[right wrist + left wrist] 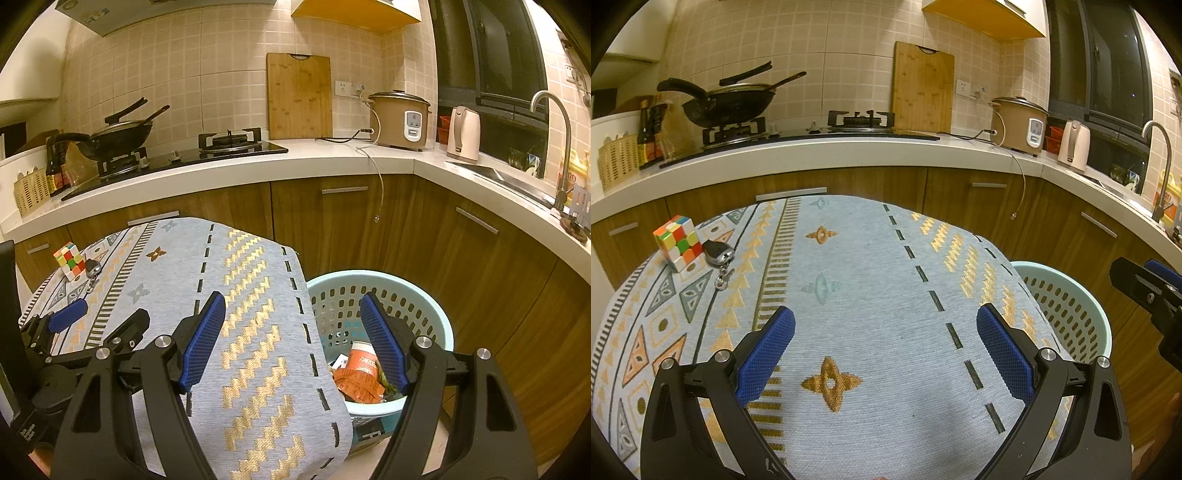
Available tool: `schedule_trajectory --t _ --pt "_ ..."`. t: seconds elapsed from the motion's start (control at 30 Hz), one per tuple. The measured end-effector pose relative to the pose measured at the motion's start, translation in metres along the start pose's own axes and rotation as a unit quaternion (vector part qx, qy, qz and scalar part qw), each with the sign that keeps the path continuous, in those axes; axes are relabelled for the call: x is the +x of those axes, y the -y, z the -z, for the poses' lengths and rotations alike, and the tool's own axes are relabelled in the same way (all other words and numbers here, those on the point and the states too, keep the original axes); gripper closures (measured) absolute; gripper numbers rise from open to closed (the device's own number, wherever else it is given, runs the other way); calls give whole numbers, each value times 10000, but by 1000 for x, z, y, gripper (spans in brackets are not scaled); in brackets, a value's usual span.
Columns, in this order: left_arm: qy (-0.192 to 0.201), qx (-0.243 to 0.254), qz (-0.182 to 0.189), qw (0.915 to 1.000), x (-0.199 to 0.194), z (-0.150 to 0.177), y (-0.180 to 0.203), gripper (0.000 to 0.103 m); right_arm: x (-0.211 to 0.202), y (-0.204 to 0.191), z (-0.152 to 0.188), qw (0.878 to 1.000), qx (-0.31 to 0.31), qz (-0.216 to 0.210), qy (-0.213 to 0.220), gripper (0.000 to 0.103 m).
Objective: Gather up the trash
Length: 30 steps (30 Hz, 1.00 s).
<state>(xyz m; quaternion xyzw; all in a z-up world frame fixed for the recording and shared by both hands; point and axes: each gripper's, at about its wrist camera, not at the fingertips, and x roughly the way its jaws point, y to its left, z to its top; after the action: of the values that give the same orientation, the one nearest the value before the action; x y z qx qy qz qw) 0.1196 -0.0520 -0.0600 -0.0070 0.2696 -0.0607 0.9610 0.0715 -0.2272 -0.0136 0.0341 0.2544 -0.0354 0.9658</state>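
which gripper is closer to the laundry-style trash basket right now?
Right. The right gripper hangs open at the table edge, one finger over the basket rim. The left gripper, also open, sits over the tablecloth, with the basket off to its right.

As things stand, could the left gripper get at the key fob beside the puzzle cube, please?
Probably yes: the left gripper is open and empty, and only bare tablecloth separates it from the key fob, which touches the cube.

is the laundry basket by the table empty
No, the basket holds trash, including an orange cup and crumpled wrappers.
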Motion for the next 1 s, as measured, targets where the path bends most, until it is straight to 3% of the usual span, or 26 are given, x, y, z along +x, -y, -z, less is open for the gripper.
schedule_trajectory --t 1.0 --pt "43 -25 -24 10000 -4 1 -2 7 0 4 2 10000 19 9 -32 31"
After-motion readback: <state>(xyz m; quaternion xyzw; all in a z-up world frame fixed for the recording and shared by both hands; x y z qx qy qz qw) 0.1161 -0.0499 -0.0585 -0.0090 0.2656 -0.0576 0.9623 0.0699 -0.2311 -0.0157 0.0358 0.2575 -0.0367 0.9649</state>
